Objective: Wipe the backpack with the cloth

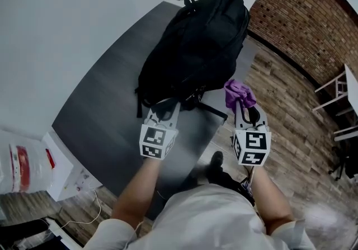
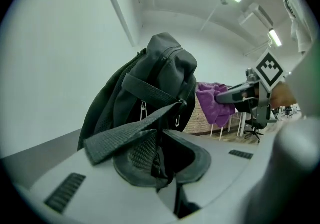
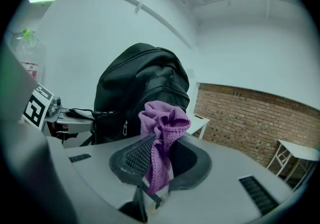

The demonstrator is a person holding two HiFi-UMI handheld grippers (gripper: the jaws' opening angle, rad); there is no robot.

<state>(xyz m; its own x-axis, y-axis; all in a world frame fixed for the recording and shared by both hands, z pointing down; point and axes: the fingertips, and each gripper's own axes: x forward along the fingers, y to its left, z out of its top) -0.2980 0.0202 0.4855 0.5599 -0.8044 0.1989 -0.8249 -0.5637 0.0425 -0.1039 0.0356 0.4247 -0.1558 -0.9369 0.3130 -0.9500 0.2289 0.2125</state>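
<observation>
black backpack [image 1: 196, 47] on grey table [image 1: 106, 109], left tongs [image 1: 166, 110] clamping its strap [image 2: 135, 135], right tongs [image 1: 243, 104] pinching purple cloth [image 1: 238, 91]

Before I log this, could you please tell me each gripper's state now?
Left gripper: closed on the backpack strap.
Right gripper: closed on the purple cloth.

A: Where is there room to pass?
B: Left of the backpack [image 1: 196, 47] the table [image 1: 106, 103] lies bare toward the wall [image 1: 67, 14]; right of it is open floor [image 1: 285, 109], out to the brick wall [image 1: 291, 8].
A: And what stands in the way?
B: The backpack fills the table's far right; its strap [image 2: 130, 135] is pinched in the left gripper [image 1: 164, 109], tying that side; the right gripper [image 1: 241, 104], clamped on the cloth [image 1: 238, 91], hangs off the table's edge, just beside the backpack.
</observation>
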